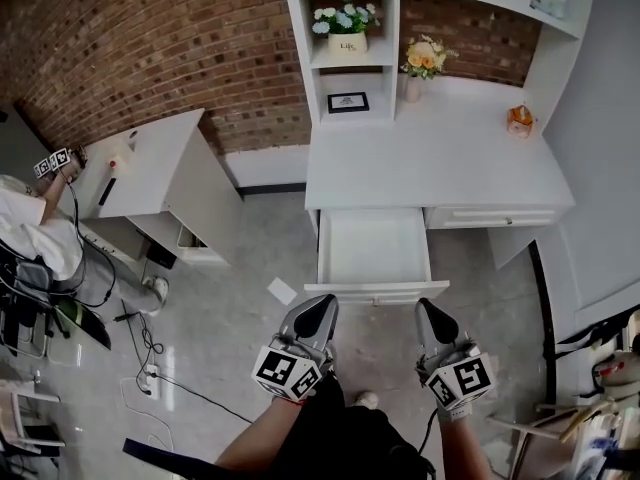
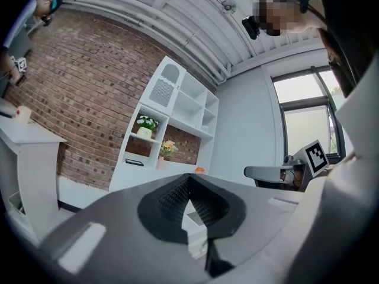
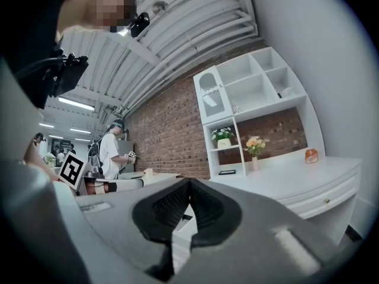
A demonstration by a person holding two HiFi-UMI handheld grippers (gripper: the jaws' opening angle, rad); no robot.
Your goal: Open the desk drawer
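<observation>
The white desk [image 1: 440, 158] stands against the brick wall. Its left drawer [image 1: 372, 250] is pulled out and shows a bare white bottom; the front panel [image 1: 375, 290] faces me. To its right, the second drawer [image 1: 490, 216] is closed. Both grippers hang in front of the open drawer, apart from it. My left gripper [image 1: 318, 313] is shut with nothing between its jaws, and my right gripper [image 1: 432, 314] is shut and empty too. In the left gripper view the left gripper [image 2: 188, 180] has its jaw tips meeting; the right gripper [image 3: 189, 183] shows the same in its own view.
A shelf unit [image 1: 345, 58] on the desk holds potted flowers [image 1: 345, 18] and a small frame [image 1: 347, 102]. A flower vase [image 1: 423, 60] and an orange object [image 1: 519, 120] stand on the desktop. Another white desk [image 1: 150, 163] and a person [image 1: 35, 233] are at left. Paper [image 1: 282, 290] and cables lie on the floor.
</observation>
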